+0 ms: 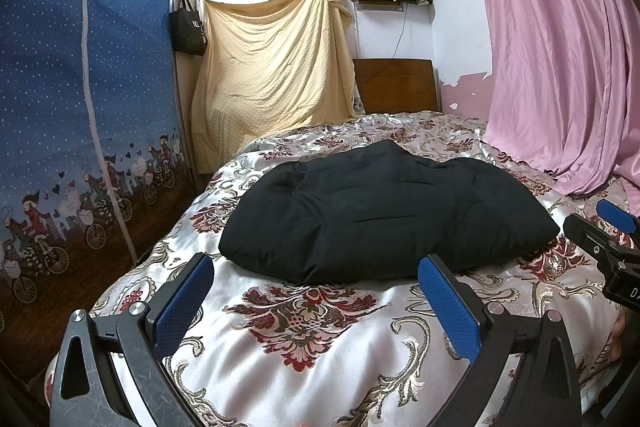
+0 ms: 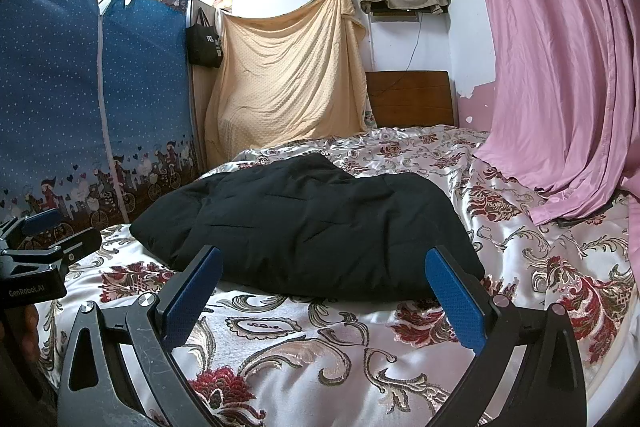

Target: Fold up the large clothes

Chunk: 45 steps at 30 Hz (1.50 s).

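A black padded garment (image 1: pixel 380 211) lies bunched in a thick folded bundle on the floral satin bed cover (image 1: pixel 320 347). It also shows in the right wrist view (image 2: pixel 316 223). My left gripper (image 1: pixel 316 267) is open and empty, hovering just in front of the bundle's near edge. My right gripper (image 2: pixel 324 259) is open and empty, also just short of the bundle's near edge. The right gripper shows at the right edge of the left wrist view (image 1: pixel 600 231), and the left gripper at the left edge of the right wrist view (image 2: pixel 44 235).
A blue fabric wardrobe (image 1: pixel 80 107) stands left of the bed. A yellow blanket (image 1: pixel 276 67) hangs at the head end beside a wooden headboard (image 1: pixel 396 85). A pink curtain (image 1: pixel 560 47) drapes onto the bed's right side.
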Each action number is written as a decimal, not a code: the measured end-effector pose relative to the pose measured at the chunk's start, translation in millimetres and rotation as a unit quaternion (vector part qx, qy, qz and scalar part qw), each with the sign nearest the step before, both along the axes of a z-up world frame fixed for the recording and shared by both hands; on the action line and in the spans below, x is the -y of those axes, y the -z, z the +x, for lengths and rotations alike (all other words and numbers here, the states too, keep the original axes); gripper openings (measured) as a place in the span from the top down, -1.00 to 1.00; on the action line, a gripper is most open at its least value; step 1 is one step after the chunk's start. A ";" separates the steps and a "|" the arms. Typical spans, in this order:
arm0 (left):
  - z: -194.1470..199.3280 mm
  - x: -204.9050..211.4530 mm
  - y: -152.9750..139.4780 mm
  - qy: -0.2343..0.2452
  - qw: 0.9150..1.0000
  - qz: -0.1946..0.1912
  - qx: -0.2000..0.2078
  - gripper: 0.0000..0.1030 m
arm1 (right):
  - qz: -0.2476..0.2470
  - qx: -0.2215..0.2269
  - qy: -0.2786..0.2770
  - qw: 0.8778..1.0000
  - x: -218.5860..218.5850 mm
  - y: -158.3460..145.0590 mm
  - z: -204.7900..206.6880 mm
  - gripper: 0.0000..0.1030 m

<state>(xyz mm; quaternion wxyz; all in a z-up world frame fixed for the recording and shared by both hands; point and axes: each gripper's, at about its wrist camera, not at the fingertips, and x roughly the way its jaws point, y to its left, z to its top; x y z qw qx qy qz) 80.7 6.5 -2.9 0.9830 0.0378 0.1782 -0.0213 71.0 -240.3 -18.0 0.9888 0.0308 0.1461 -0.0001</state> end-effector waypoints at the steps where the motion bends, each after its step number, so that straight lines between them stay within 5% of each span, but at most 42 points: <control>1: 0.0 -0.1 -0.1 0.000 1.000 0.000 0.000 -1.00 | 0.000 0.000 0.000 1.000 -0.1 -0.2 0.0 -0.94; 45: -2.0 -11.5 0.4 -0.028 0.999 0.021 0.020 -1.00 | 0.000 -0.001 0.001 1.000 -1.0 0.3 0.2 -0.94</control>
